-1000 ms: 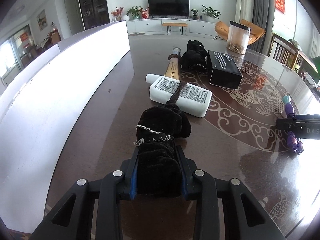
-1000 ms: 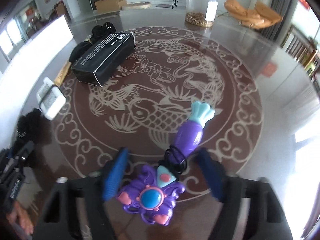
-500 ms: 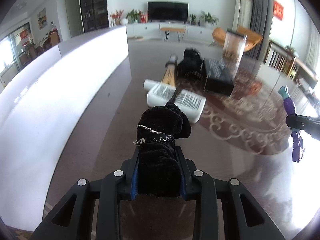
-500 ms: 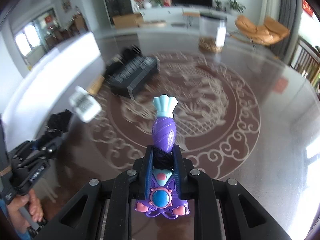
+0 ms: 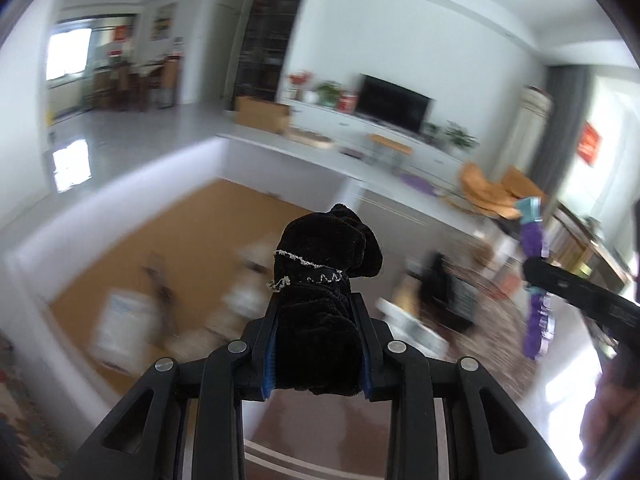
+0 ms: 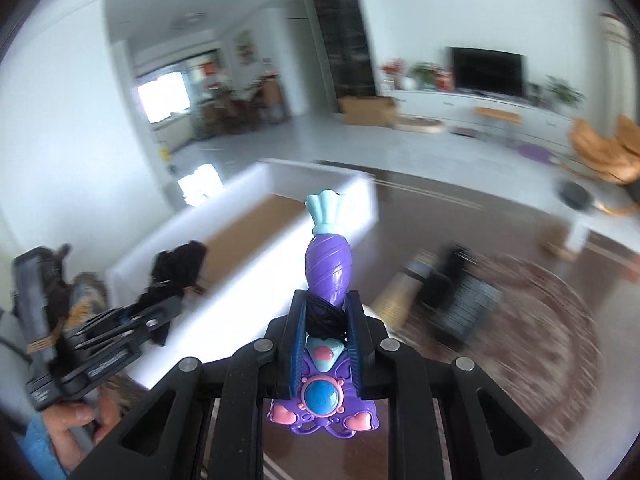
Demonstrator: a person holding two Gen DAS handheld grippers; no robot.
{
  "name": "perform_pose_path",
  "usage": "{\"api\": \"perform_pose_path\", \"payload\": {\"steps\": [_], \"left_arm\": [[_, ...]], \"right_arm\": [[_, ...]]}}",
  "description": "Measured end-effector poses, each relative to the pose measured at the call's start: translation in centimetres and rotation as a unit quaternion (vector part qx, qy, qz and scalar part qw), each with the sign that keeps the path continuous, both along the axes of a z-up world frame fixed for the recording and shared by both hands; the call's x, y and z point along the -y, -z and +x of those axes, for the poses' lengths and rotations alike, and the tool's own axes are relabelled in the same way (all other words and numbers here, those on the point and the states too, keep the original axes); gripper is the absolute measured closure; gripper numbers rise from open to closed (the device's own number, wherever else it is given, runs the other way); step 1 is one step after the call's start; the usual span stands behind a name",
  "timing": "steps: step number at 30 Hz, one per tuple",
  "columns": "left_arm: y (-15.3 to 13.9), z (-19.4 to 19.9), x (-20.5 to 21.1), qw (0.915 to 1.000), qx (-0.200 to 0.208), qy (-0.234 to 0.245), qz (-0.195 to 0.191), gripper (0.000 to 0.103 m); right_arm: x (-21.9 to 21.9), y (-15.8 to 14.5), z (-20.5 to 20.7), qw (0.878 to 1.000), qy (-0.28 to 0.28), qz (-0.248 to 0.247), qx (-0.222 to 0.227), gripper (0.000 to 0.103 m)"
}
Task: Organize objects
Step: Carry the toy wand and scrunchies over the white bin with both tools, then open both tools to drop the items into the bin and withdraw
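Left wrist: my left gripper (image 5: 318, 340) squeezes a black fuzzy cloth (image 5: 320, 280), white box (image 5: 224, 152) at 11 o'clock | Right wrist: my right gripper (image 6: 324, 344) squeezes a purple toy (image 6: 328, 268)

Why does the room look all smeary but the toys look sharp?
Left wrist view: the black velvet bundle in the left gripper is crisp, while the white box and table smear. Right wrist view: the purple toy is sharp in the right gripper, the patterned table streaks.
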State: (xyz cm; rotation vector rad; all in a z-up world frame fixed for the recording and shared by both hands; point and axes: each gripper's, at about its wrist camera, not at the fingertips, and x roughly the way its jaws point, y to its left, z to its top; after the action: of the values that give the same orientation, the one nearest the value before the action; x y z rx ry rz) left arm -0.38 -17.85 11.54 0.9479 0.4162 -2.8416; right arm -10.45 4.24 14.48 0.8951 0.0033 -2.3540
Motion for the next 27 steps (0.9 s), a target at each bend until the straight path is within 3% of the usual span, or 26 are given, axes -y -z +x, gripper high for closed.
{"api": "perform_pose_path", "payload": {"steps": [5, 11, 14, 15, 16, 17, 18, 20, 23, 27], "left_arm": [[1.4, -2.4, 8.4, 0.9948, 0.063, -0.08, -0.002, 0.072], [4.5, -3.9, 12.6, 0.9837, 0.141, -0.111, -0.016, 0.069], [5.8, -4.7, 12.7, 0.9797, 0.174, -0.097, -0.018, 0.051], [6.1, -4.9, 12.4, 0.979, 0.179, -0.095, -0.02, 0.032], [5.9, -4.7, 12.3, 0.979, 0.176, -0.099, -0.024, 0.023], [5.6, -4.5, 12.3, 0.9798, 0.169, -0.103, -0.028, 0.018], [5.4, -4.3, 12.1, 0.9799, 0.164, -0.108, -0.035, 0.008], [5.2, -3.9, 11.3, 0.9782, 0.158, -0.124, -0.053, 0.006], [4.3, -2.2, 9.0, 0.981, 0.127, -0.133, -0.061, 0.006], [2.2, 0.0, 4.3, 0.9955, 0.066, -0.061, -0.03, 0.006]], "right_arm": [[11.3, -1.3, -1.4, 0.997, -0.082, -0.012, -0.007, 0.084], [23.3, 3.6, -3.9, 0.99, -0.128, 0.038, 0.047, 0.084], [26.1, 6.7, -4.8, 0.987, -0.13, 0.056, 0.077, 0.08], [26.8, 7.6, -5.2, 0.986, -0.13, 0.059, 0.088, 0.067], [27.3, 8.4, -5.7, 0.984, -0.131, 0.058, 0.102, 0.056], [27.5, 8.9, -6.1, 0.984, -0.126, 0.055, 0.11, 0.037], [27.1, 8.9, -6.4, 0.986, -0.119, 0.049, 0.109, 0.03], [24.9, 8.1, -6.4, 0.99, -0.101, 0.025, 0.094, 0.027], [20.6, 7.0, -6.0, 0.996, -0.067, 0.012, 0.063, 0.014], [12.1, 7.3, -4.9, 1.0, 0.005, 0.008, 0.006, 0.007]]}}
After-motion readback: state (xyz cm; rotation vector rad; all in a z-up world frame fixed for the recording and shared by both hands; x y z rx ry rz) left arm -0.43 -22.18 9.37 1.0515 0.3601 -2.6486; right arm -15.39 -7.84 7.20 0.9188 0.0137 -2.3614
